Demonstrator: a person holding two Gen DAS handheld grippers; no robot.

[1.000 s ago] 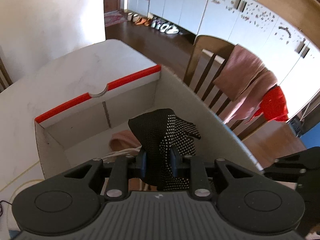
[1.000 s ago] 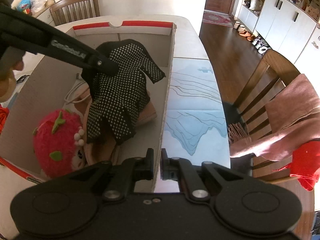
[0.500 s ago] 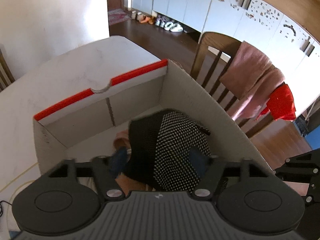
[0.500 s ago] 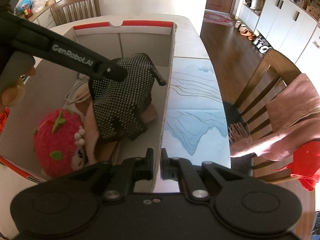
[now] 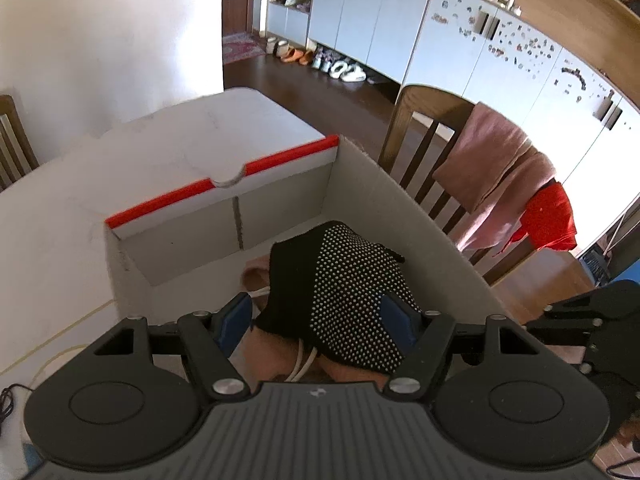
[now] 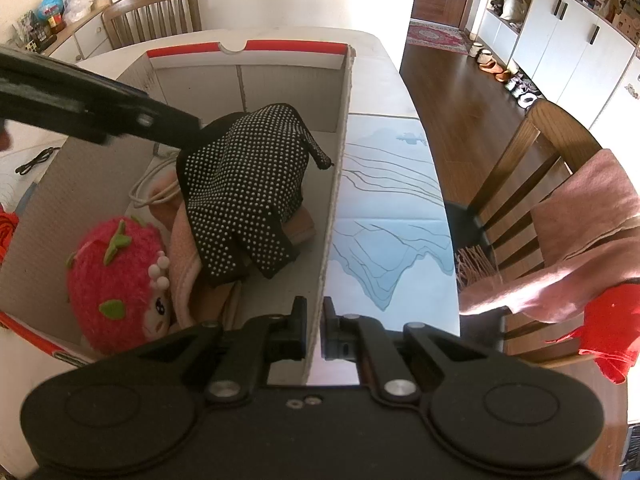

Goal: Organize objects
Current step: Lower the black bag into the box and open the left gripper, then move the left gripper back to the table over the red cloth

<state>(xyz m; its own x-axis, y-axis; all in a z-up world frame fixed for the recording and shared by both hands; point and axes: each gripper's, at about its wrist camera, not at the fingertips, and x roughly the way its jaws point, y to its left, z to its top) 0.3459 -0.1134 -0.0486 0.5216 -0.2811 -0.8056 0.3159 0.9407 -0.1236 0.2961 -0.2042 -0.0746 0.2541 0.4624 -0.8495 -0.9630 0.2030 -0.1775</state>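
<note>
- Left wrist view looks straight down into the cardboard box, and the dotted black glove is lying in there on top of the pink stuff, so I'd call this the tail end of the drop-off step for that glove.
- The left hand-held gripper is spread wide with nothing in it. Its blue pads sit either side of the glove, but from the right wrist view the glove looks like it's resting on the pile below them, not pinched.
- The right hand-held gripper is shut on the near end of the box's right wall, one finger inside and one outside, so it looks like it's just steadying the box.
- Inside the box the glove sits toward the far right, draped over a pink cloth. A white cord is on its left, and a strawberry plush doll is in the near left corner.
- Next move, my guess: lift the left one clear of the box without catching the glove or that cord, then go find the next item. The desk around the box shows nothing obvious to grab from here, apart from a thin black cable at the left edge.
- Main thing to watch is a pad snagging the knit on the way up.
</note>
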